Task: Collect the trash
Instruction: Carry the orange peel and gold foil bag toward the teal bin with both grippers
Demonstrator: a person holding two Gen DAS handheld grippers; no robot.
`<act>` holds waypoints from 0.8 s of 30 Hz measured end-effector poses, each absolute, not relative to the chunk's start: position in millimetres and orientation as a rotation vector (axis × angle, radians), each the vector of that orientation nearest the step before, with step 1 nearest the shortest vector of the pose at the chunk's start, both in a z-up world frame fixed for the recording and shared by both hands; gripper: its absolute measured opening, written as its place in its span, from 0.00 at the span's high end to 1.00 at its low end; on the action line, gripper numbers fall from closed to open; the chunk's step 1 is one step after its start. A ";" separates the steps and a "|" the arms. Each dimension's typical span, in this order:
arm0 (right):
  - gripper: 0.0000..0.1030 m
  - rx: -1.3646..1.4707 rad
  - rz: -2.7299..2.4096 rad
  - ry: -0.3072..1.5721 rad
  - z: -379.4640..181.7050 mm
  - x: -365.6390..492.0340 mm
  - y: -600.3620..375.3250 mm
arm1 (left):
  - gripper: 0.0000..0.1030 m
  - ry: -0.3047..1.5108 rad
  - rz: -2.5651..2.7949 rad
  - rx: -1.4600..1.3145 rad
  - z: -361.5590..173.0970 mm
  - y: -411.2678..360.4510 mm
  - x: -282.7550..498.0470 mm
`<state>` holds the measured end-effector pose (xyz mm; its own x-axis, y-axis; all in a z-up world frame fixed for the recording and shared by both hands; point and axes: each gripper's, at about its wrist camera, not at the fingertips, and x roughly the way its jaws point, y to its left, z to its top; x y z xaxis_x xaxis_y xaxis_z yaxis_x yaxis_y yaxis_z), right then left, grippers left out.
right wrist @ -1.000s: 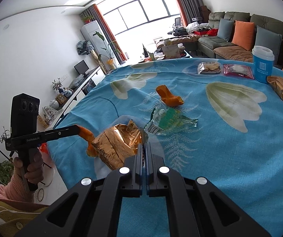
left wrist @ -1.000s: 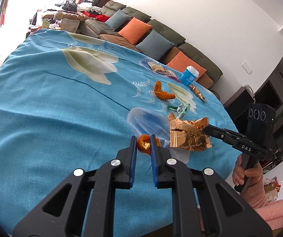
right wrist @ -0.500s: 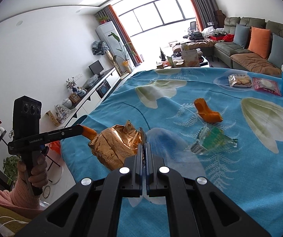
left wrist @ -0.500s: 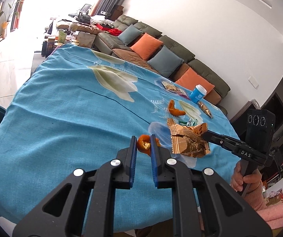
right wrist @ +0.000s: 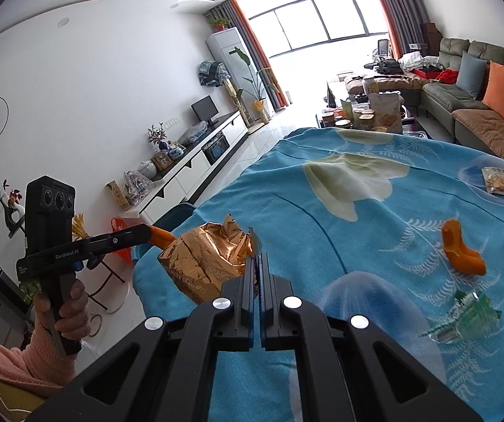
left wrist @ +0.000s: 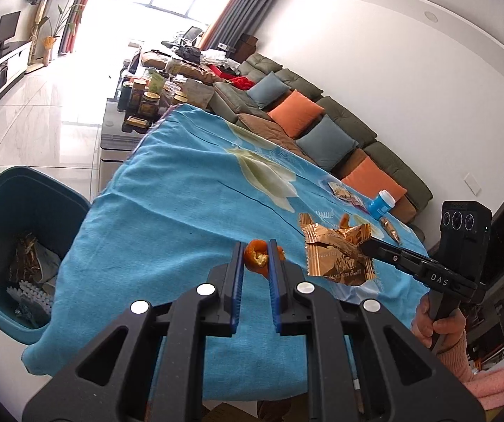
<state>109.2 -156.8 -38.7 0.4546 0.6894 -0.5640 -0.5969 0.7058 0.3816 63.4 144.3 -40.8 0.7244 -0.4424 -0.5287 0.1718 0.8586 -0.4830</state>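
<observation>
My left gripper [left wrist: 256, 248] is shut on a piece of orange peel [left wrist: 256, 257], held above the near edge of the blue-clothed table [left wrist: 181, 193]. My right gripper [right wrist: 256, 258] is shut on a crumpled gold wrapper [right wrist: 206, 260], also seen in the left wrist view [left wrist: 336, 253]. A teal trash bin [left wrist: 16, 232] with trash inside stands on the floor left of the table. More orange peel [right wrist: 461, 253] and a green wrapper [right wrist: 463, 316] lie on the table.
A snack packet [right wrist: 500, 181], a blue cup [left wrist: 380, 204] and a gold stick packet [left wrist: 391, 227] lie at the table's far side. A sofa with cushions [left wrist: 322, 126] runs behind. A low table with jars [left wrist: 146, 98] stands beyond the far end.
Both grippers have lifted and swung left with their loads. The trash bin has come into the left wrist view.
</observation>
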 end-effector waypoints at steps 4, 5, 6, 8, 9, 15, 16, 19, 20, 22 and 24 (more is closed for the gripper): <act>0.99 0.119 0.830 0.767 -38.4 115.9 -135.0 | 0.87 0.660 -0.301 -0.440 -37.2 167.9 56.7; 0.99 0.114 0.837 0.768 -38.3 117.6 -129.5 | 0.87 0.655 -0.286 -0.444 -36.2 174.3 54.6; 0.99 0.110 0.845 0.770 -37.8 119.4 -123.9 | 0.87 0.649 -0.274 -0.448 -35.1 180.1 53.4; 0.99 0.099 0.863 0.771 -36.8 122.4 -112.8 | 0.87 0.639 -0.247 -0.456 -33.8 192.5 50.3; 0.99 0.093 0.871 0.772 -36.0 123.9 -106.4 | 0.87 0.634 -0.233 -0.458 -33.3 198.4 48.4; 0.99 0.062 0.922 0.778 -32.4 132.6 -73.9 | 0.87 0.618 -0.152 -0.467 -31.8 229.2 42.8; 0.99 0.058 0.930 0.778 -31.7 134.2 -68.4 | 0.87 0.617 -0.140 -0.468 -31.9 233.3 42.6; 0.99 0.047 0.952 0.778 -31.2 136.7 -54.6 | 0.87 0.617 -0.113 -0.473 -33.8 244.7 45.0; 0.99 0.043 0.960 0.781 -31.1 137.9 -49.4 | 0.87 0.618 -0.104 -0.475 -34.7 248.4 44.8; 0.99 0.034 0.971 0.782 -30.4 139.8 -39.7 | 0.87 0.619 -0.087 -0.480 -36.5 255.4 44.9; 0.99 0.026 0.983 0.786 -30.4 141.5 -30.7 | 0.87 0.622 -0.068 -0.482 -38.2 261.2 43.8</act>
